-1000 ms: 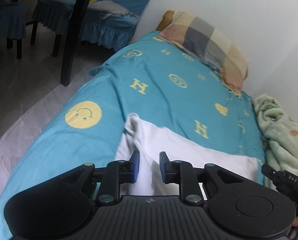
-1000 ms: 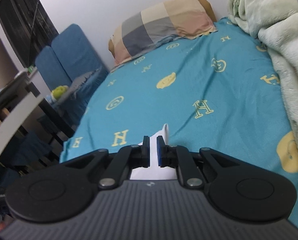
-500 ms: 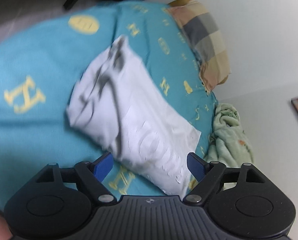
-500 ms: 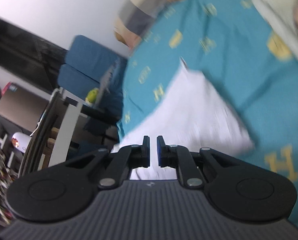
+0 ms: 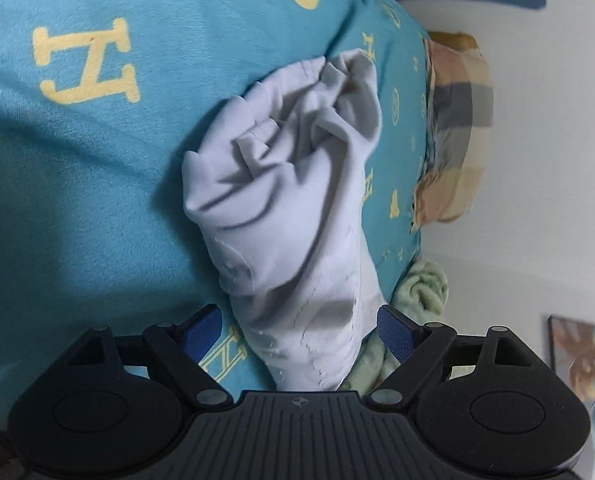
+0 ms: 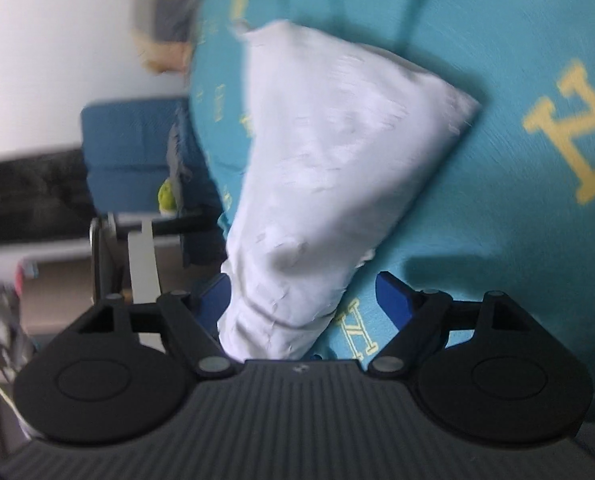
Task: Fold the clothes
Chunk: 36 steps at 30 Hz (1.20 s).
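Soft matt white cloth garment [image 5: 293, 200] on smooth printed teal cotton-like sheet [image 5: 77, 180]; matt black ribbed plastic tools.

Teal bed [image 5: 77, 200] — white garment [image 5: 297, 208], checked pillow [image 5: 457, 128].

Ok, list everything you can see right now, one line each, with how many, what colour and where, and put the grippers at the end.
White garment: one, white, crumpled and partly folded on the bed.
Bedsheet: one, teal with yellow letters and smiley faces, covering the bed under the garment.
Pillow: one, checked beige, grey and orange, at the bed's head against the wall.
Fleece blanket: one, pale green, bunched at the bed's edge beside the garment.
Blue seat: one, blue, beside the bed; blurred.
Left gripper: one, black with blue pads, open over the garment.
Right gripper: one, black with blue pads, open over the garment.
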### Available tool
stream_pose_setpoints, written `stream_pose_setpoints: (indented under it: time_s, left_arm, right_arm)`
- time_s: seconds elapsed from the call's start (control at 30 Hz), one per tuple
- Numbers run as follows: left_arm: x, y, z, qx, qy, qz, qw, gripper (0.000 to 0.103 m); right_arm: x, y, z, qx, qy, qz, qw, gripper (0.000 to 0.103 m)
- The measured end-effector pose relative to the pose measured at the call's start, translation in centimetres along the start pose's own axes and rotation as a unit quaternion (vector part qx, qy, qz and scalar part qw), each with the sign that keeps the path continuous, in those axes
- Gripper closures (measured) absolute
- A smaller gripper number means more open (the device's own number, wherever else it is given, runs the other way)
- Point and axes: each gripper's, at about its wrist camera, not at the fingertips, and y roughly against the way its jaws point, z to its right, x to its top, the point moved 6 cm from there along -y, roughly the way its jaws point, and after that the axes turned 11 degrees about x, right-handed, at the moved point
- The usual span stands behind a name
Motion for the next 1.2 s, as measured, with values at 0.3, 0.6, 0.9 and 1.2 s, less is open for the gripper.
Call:
stream_pose_setpoints:
  time_s: [0.3,0.6,0.9,1.2]
  left_arm:
    - [1.6,-2.2,-0.1,-0.017,0.065,0.008,0.9977,0.019]
    - [2.7,-3.2,-0.2,-0.014,0.080,0.012,0.9966,0.043]
    - [3.1,-2.0,0.8,-0.019,0.056,0.020,0.9980,0.072]
    - [1.7,1.6,5.3,-0.055,0.035,0.017,0.9978,0.077]
  right_arm:
    - [2.2,-0.4,1.3,0.040,-0.087,0.075,0.993,0.022]
    - [2.6,-0.4,1.1,0.038,-0.060,0.089,0.993,0.038]
    - [2.3,0.3,0.4,0.040,-0.009,0.085,0.996,0.078]
    - [1.7,2.5,-5.3,0.080,0.033,0.086,0.993,0.081]
